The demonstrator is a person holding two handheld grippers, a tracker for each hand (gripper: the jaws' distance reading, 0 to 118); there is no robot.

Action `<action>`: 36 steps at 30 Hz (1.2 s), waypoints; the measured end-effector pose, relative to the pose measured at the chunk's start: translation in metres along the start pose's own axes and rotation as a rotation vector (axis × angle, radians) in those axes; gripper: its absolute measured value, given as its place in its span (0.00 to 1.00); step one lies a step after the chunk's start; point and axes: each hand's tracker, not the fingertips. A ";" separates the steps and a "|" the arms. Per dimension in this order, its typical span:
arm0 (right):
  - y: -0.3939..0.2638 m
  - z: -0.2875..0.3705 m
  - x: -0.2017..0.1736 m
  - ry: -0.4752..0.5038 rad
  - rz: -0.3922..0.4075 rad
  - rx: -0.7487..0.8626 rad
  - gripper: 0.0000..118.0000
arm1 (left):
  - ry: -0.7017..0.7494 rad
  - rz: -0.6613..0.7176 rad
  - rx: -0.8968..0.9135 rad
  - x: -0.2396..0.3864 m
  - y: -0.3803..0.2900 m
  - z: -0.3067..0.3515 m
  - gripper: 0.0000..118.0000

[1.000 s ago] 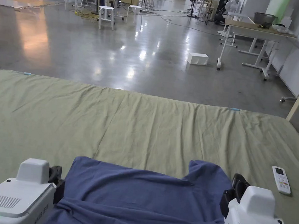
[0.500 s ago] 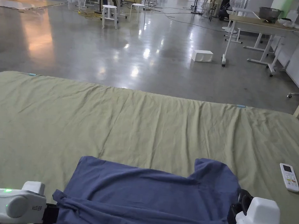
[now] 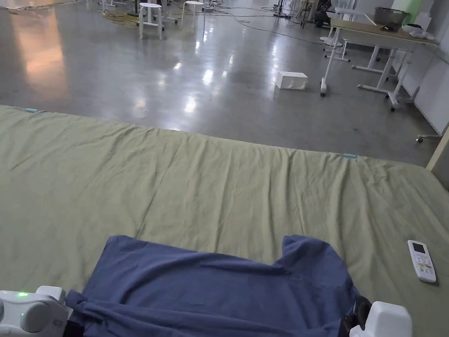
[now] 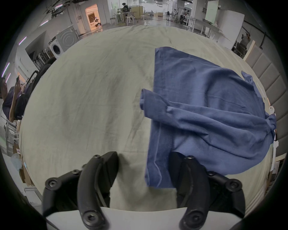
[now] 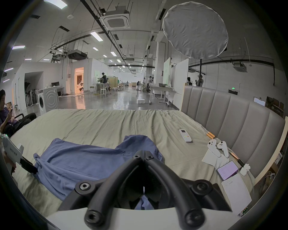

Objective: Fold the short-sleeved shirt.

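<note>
In the head view, a blue short-sleeved cotton shirt lies partly folded on the near part of a bed spread with a wrinkled pale green sheet. The white-bodied left gripper sits at the shirt's left edge and the white-bodied right gripper at its right edge; their jaws are too hidden here to tell how they stand. A white remote control rests on the sheet well to the right of the shirt.

In the left gripper view, the left gripper has its two black jaws spread wide. The shirt hem hangs down between them; the right-hand jaw lies against the cloth, while the other jaw stands clear over the sheet, so nothing is clamped.

In the right gripper view, the right gripper has its jaws drawn together at the tips, pinching a bunch of the shirt, with blue cloth showing below them. The left gripper touches the shirt's far corner. The remote control lies on the sheet
</note>
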 end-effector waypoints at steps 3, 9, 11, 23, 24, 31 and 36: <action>-0.002 -0.001 -0.002 0.009 -0.012 -0.014 0.00 | -0.013 -0.047 0.008 0.005 -0.001 0.001 0.33; -0.003 -0.002 -0.002 0.023 -0.023 -0.032 0.00 | -0.020 -0.089 0.028 0.018 -0.012 0.016 0.05; -0.001 0.000 0.004 0.018 -0.012 -0.032 0.00 | -0.048 -0.051 0.063 0.004 -0.012 0.020 0.05; -0.012 -0.028 0.060 0.019 0.041 -0.360 0.43 | -0.110 -0.019 0.141 -0.018 -0.038 0.049 0.05; -0.019 -0.036 0.063 0.047 0.051 -0.429 0.48 | -0.108 -0.016 0.143 -0.017 -0.038 0.049 0.05; -0.059 -0.080 0.059 0.110 0.058 -0.631 0.49 | -0.089 -0.038 0.133 -0.009 -0.042 0.049 0.05; -0.068 -0.107 0.039 0.134 0.083 -0.732 0.68 | -0.089 -0.031 0.125 -0.010 -0.042 0.049 0.05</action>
